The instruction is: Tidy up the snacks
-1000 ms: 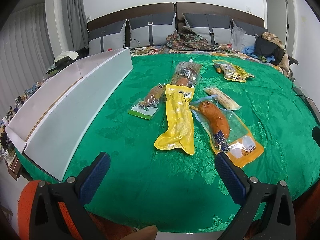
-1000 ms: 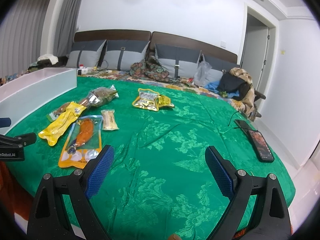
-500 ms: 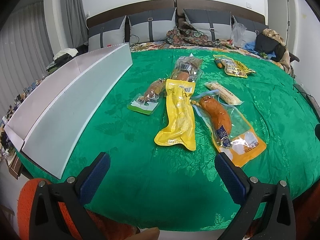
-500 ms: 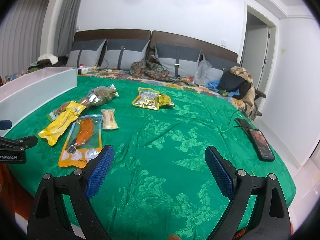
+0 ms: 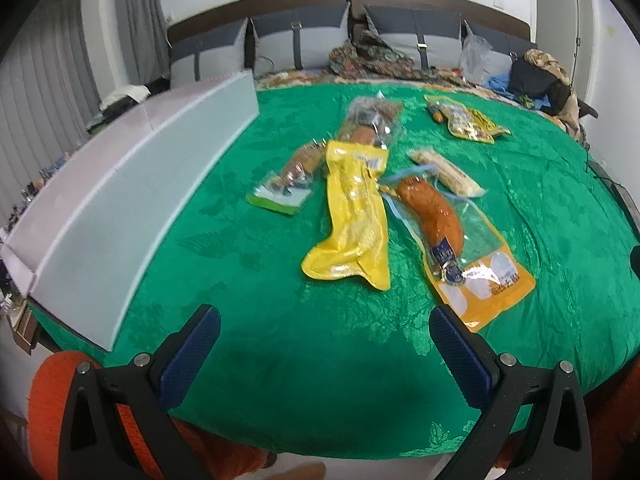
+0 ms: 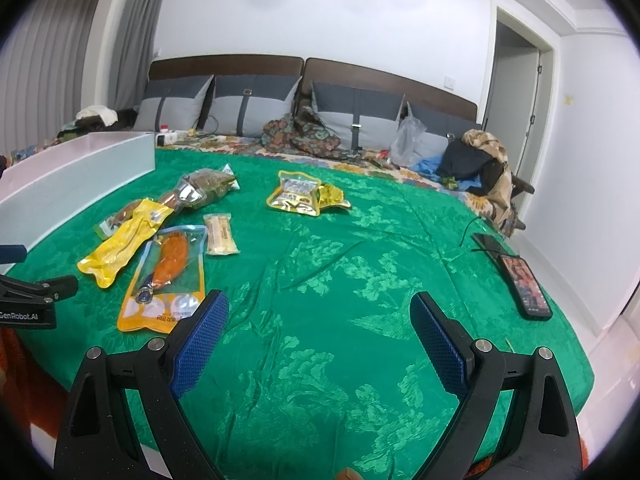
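Note:
Several snack packs lie on a green bedspread (image 5: 320, 360). A long yellow pack (image 5: 354, 212) lies in the middle, an orange sausage pack (image 5: 456, 240) to its right, a green-labelled pack (image 5: 294, 182) to its left, a clear pack (image 5: 370, 122) behind, a pale bar (image 5: 444, 172) and a gold pack (image 5: 466, 118) farther right. A long white box (image 5: 132, 196) stands at the left. My left gripper (image 5: 324, 344) is open and empty, just short of the yellow pack. My right gripper (image 6: 318, 328) is open and empty, right of the sausage pack (image 6: 166, 276).
Grey pillows (image 6: 248, 108) and a patterned cloth (image 6: 308, 136) line the headboard. Bags and clothes (image 6: 480, 160) pile at the far right. A phone (image 6: 524, 284) lies near the bed's right edge. The left gripper's body (image 6: 28, 300) shows at the left of the right wrist view.
My left gripper has moved forward, closer to the yellow and sausage packs. The right gripper has barely moved. The packs lie as before.

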Tool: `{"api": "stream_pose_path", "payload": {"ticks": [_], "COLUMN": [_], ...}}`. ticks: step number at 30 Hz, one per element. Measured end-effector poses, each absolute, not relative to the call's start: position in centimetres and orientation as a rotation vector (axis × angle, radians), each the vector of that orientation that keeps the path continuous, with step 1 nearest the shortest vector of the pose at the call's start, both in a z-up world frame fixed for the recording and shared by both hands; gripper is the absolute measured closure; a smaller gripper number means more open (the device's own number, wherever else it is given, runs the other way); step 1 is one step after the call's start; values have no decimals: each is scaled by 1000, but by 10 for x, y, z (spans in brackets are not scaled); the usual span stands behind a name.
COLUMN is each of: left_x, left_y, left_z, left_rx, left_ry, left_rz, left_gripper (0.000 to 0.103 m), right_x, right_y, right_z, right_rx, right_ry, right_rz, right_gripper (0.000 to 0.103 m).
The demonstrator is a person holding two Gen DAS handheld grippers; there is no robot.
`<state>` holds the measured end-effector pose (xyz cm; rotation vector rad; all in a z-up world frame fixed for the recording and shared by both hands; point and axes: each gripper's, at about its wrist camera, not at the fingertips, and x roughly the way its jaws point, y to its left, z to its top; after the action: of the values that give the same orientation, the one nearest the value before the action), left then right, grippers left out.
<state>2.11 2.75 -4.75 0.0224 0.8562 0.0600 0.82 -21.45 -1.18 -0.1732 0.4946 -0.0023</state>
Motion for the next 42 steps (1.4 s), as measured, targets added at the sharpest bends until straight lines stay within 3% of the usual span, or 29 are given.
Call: {"api": "stream_pose_path", "payload": {"ticks": [12,19,42], "left_x": [63,58,45], "left_y": [47,45,45], "left_z": [-86,-89,-89], "left_rx": [-84,-53,-59], "left_ry": [1044,1030,985], "left_rz": [54,66,88], "left_gripper": [0,0,0], "right_x": [42,77,84], "right_y": [-255,-282,-283], "right_z": [-38,-67,-79], "right_rx": [0,95,45], "right_ry": [708,859,902], "right_rz": [-28,-56,-60], "right_gripper": [9,9,7]}}
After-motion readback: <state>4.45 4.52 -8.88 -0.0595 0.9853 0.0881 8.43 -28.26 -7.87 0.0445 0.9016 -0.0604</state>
